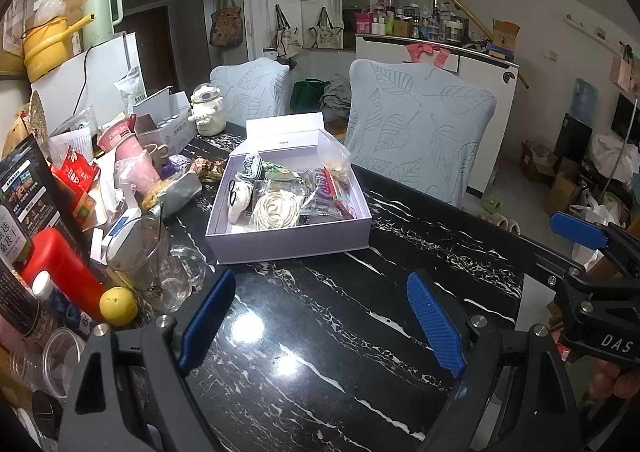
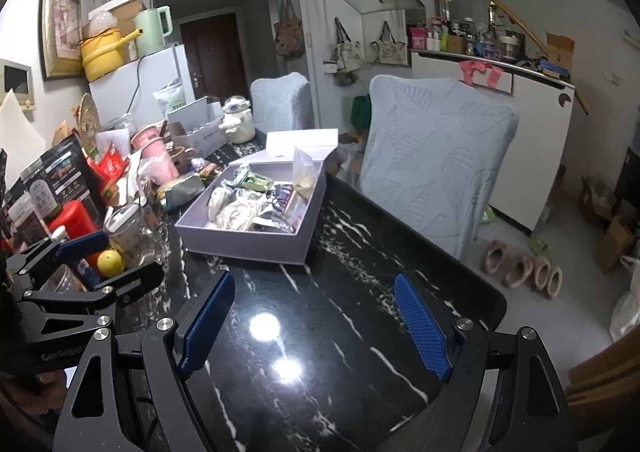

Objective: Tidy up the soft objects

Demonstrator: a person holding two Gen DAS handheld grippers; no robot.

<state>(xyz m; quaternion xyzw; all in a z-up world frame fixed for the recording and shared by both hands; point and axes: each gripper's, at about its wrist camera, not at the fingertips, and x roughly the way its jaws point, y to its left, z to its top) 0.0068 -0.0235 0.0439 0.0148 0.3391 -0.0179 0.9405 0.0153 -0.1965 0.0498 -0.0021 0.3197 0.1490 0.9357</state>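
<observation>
Lavender card is what the box (image 1: 294,240) is made of, and I take it as my landmark on the black marbled desk (image 1: 360,332). Left of the box stands clutter: a red bottle (image 1: 60,264), a yellow fruit (image 1: 118,306), a glass cup (image 1: 140,252) and a grey pouch (image 1: 180,190) that touches nothing in the box. Inside the box lie the soft things: a white plush with black glasses (image 1: 238,194), a coil of cream cord (image 1: 276,210), wrapped packets and a clear bag (image 1: 334,156) leaning at the far right corner.

My left claw (image 1: 320,316) hangs short of the box with its blue pads spread wide, holding nothing; my right claw (image 2: 316,326) is likewise spread and empty. With the soft things already in the box, this could be the sorting nearly done or a filled box waiting to be emptied; I cannot say which. Either way, any grasp should come from above, pads closing on the middle of a soft thing and clear of the cord's loops.

Writing: "DAS" shows on the right claw's body in the left view. The packet labels and the dark bag's print are too small to read.
</observation>
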